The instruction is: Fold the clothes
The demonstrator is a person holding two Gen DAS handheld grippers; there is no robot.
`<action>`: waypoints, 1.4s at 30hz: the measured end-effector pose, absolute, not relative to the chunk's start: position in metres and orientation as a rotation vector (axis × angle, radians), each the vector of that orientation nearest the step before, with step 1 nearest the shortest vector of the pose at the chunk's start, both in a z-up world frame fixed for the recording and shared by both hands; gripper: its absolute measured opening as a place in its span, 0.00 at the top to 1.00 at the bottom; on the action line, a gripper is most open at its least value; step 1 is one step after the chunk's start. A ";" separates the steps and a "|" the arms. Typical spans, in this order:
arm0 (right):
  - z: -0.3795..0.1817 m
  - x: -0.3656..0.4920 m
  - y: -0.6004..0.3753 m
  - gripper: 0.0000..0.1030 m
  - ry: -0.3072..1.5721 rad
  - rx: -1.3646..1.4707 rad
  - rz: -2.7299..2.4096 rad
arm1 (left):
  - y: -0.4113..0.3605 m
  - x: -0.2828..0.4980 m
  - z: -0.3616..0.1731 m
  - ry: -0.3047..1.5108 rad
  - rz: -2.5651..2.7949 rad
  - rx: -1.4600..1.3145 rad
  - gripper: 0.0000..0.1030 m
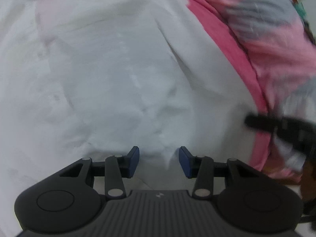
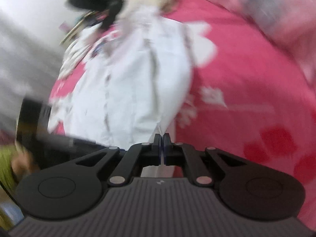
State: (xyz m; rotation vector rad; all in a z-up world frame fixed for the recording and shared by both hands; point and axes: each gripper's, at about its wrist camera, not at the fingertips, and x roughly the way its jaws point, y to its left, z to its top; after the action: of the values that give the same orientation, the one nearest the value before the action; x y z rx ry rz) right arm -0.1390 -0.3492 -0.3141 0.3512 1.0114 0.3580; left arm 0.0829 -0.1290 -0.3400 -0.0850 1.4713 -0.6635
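A white garment (image 1: 110, 75) lies spread and wrinkled over most of the left wrist view. My left gripper (image 1: 159, 158) hovers at its near edge, jaws open; a small fold of white cloth pokes up between the blue pads (image 1: 134, 161) without being pressed. In the right wrist view the same white garment (image 2: 128, 90) lies bunched in a long strip on the pink sheet (image 2: 246, 75). My right gripper (image 2: 163, 141) is shut on the strip's near tip, which runs in between the closed pads. The right gripper (image 1: 276, 127) shows as a dark blur at the left view's right edge.
The pink sheet (image 1: 223, 35) has white flowers and red patches. A pink and grey patterned cloth (image 1: 262, 15) lies beyond it. Dark blurred objects (image 2: 98, 2) sit at the far end. A hand with a green sleeve (image 2: 17, 164) is at the lower left.
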 end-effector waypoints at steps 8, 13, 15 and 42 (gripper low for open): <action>-0.323 -0.140 -0.255 0.99 0.927 -0.067 0.528 | -0.116 0.118 -0.301 1.405 -0.715 -0.189 0.43; -0.348 -0.138 -0.232 0.95 0.965 -0.063 0.494 | -0.160 0.120 -0.323 1.404 -0.758 0.088 0.56; -0.347 -0.140 -0.235 0.93 0.972 -0.013 0.473 | -0.170 0.121 -0.336 1.422 -0.746 0.145 0.64; -0.408 -0.217 -0.379 0.71 1.045 1.321 -0.137 | -0.137 0.139 -0.356 1.457 -0.681 0.030 0.94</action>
State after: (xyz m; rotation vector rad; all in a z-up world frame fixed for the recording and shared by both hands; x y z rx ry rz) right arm -0.2169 -0.3787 -0.4084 1.3206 1.0455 -0.1374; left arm 0.1386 -0.1373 -0.3562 0.0301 1.4572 -0.6805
